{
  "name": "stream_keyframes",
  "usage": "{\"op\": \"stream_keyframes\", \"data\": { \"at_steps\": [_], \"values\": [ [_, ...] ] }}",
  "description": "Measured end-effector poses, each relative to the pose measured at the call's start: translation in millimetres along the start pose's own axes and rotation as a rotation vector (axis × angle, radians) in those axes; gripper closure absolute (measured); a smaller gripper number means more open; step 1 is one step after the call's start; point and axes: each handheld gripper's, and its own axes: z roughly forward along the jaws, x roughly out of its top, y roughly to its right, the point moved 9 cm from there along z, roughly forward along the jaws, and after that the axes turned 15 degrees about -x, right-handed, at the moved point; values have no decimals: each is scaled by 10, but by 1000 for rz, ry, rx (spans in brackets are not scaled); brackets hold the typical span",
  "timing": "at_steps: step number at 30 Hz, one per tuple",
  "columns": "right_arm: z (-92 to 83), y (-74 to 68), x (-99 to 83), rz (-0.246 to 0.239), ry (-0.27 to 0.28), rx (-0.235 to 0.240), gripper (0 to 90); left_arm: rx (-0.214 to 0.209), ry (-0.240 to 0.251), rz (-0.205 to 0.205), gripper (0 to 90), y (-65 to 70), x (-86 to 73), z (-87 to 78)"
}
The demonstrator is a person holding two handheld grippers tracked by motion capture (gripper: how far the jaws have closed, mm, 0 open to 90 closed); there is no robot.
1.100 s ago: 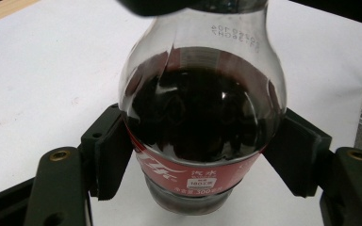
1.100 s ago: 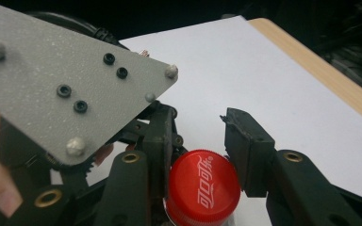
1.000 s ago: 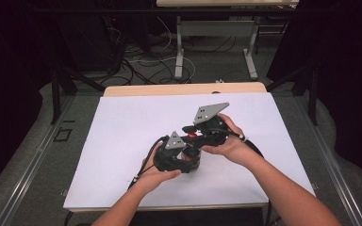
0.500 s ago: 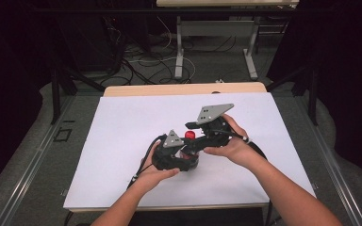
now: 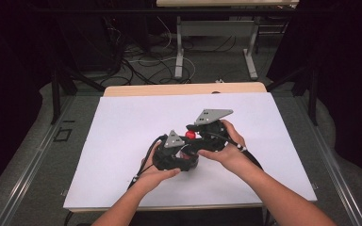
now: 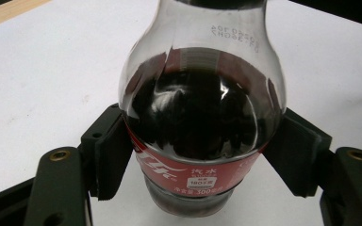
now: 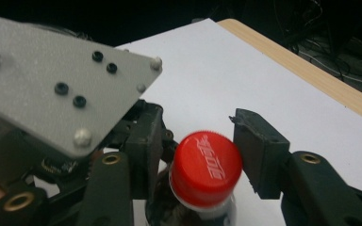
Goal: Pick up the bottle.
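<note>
In the high view, the left gripper (image 5: 185,149) and the right gripper (image 5: 194,136) met over the middle of the white table (image 5: 122,122), with the red cap (image 5: 190,134) of a cola bottle between them. In the left gripper view, both pads pressed the bottle (image 6: 201,108) at its red label, holding it upright on the table. In the right gripper view, the jaws flanked the cap (image 7: 206,168), having just been closing; the far pad (image 7: 258,150) seemed to touch its edge, though a firm clamp could not be told.

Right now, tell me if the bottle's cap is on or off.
On. The red cap sits on the bottle neck, between the right gripper jaws; the left gripper clamps the body. Whether it is loosened, cannot tell.
</note>
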Motion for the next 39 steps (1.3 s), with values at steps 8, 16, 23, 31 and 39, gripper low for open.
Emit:
{"op": "stream_keyframes", "data": {
  "at_steps": [8,16,23,31,39],
  "values": [
    [17,19,9,-18,-5,58,612,-16,2,-9,303,20,-5,-5],
    [-27,44,5,-169,-21,307,613,-66,4,-10,303,100,-9,14],
    [-43,47,-8,-244,-9,362,612,-71,-3,8,302,104,-14,12],
    [-38,52,-5,-238,-17,351,612,-81,-19,9,302,104,-21,4],
    [-19,66,38,-171,-8,211,464,-41,-3,1,302,34,-15,-3]
  ]
}}
